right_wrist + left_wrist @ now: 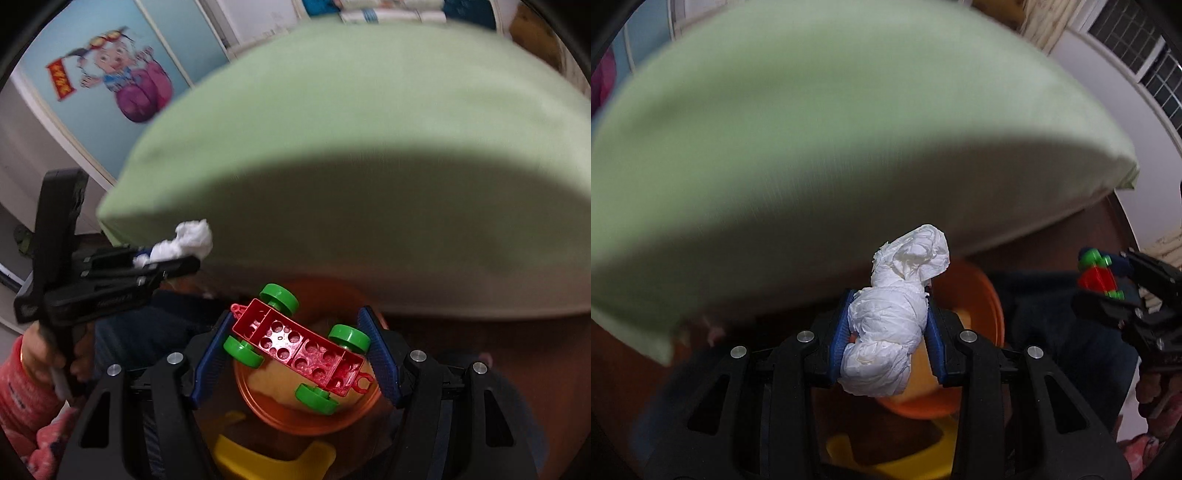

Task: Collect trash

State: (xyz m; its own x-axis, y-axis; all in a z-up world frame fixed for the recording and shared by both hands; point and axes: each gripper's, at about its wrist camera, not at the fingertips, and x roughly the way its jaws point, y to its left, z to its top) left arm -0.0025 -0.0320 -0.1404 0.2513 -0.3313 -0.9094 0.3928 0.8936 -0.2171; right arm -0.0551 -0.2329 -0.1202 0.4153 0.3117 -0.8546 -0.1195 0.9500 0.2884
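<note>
While left tongs (890,328) clamp one tissue wad (894,314), right tongs (299,354) hold one four-wheeled toy car (301,345).

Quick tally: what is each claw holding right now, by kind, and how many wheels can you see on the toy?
Crumpled white tissue: 1, in the left claw
Red toy cart: 1, in the right claw
Green wheels on the cart: 4
Total held: 2
</note>
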